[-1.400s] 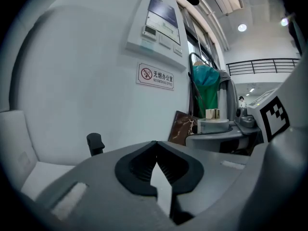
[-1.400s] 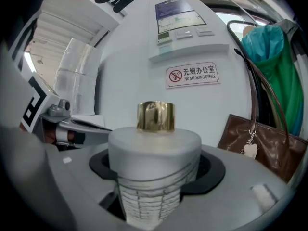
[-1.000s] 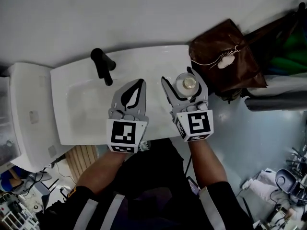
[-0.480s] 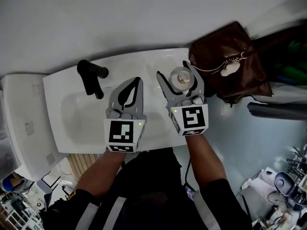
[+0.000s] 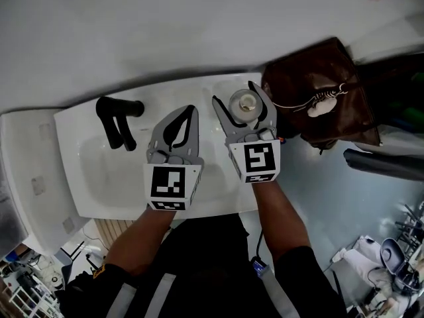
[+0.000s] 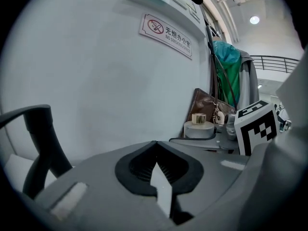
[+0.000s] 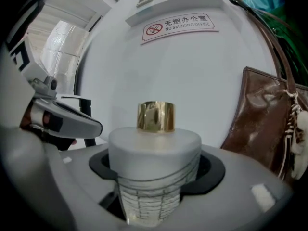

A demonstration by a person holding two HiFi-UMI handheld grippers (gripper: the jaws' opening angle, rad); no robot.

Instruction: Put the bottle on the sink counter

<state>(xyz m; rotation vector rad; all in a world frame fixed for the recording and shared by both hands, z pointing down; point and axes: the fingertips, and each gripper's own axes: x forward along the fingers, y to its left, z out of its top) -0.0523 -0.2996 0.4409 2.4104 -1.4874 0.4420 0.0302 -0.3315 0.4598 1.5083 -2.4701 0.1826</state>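
A frosted bottle [image 5: 246, 103] with a gold cap [image 7: 155, 116] is gripped by my right gripper [image 5: 234, 94], over the right end of the white sink counter [image 5: 218, 191] near the wall. The right gripper view shows its pale body [image 7: 154, 150] wedged between the two jaws. Whether its base touches the counter is hidden. My left gripper [image 5: 191, 111] hovers over the basin just left of it, shut with nothing in it. In the left gripper view the jaws meet at their tips [image 6: 156, 147], and the bottle [image 6: 199, 127] shows to the right.
A black faucet [image 5: 116, 121] stands at the sink's back left. A brown leather bag [image 5: 318, 91] hangs against the counter's right end, close to the bottle. A white toilet [image 5: 26, 171] sits left of the sink. The wall carries a no-smoking sign [image 7: 180, 25].
My right gripper has carried the bottle a little farther toward the wall along the counter's right end. The left gripper has kept its place beside it, still shut.
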